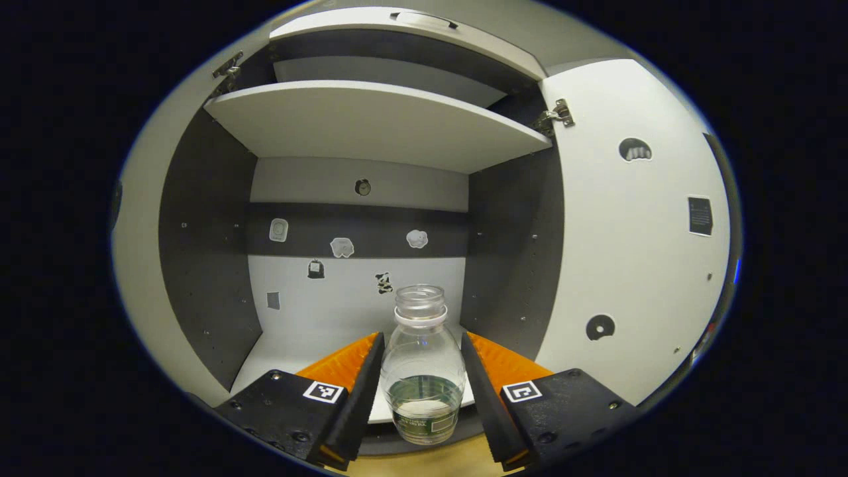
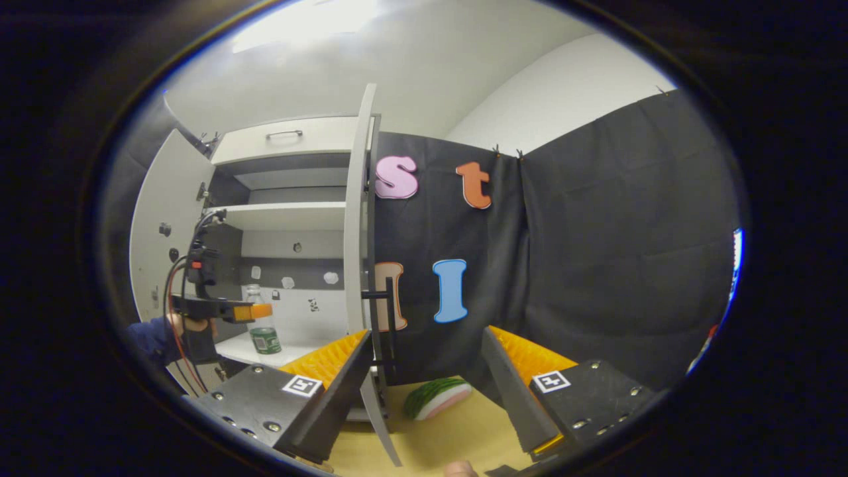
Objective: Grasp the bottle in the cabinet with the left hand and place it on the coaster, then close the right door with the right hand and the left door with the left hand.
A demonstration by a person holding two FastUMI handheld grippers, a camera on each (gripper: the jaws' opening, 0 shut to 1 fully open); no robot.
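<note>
Both doors (image 2: 358,218) stand open; left tool (image 1: 422,371) brackets the bottle (image 1: 423,371) at the shelf edge, contact unclear; right tool (image 2: 424,377) spread.

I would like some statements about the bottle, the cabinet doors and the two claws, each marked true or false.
1. The bottle stands upright between the left claw's fingers. True.
2. The bottle has a cap on. False: its mouth is open, with no cap.
3. Both cabinet doors are open. True: the right door and the left door stand swung out.
4. The bottle is full to the neck. False: liquid fills just the bottom part.
5. The right claw is shut on the door handle. False: it is open and holds nothing; the handle is beyond it.
6. A watermelon slice lies on the table. True.
</note>
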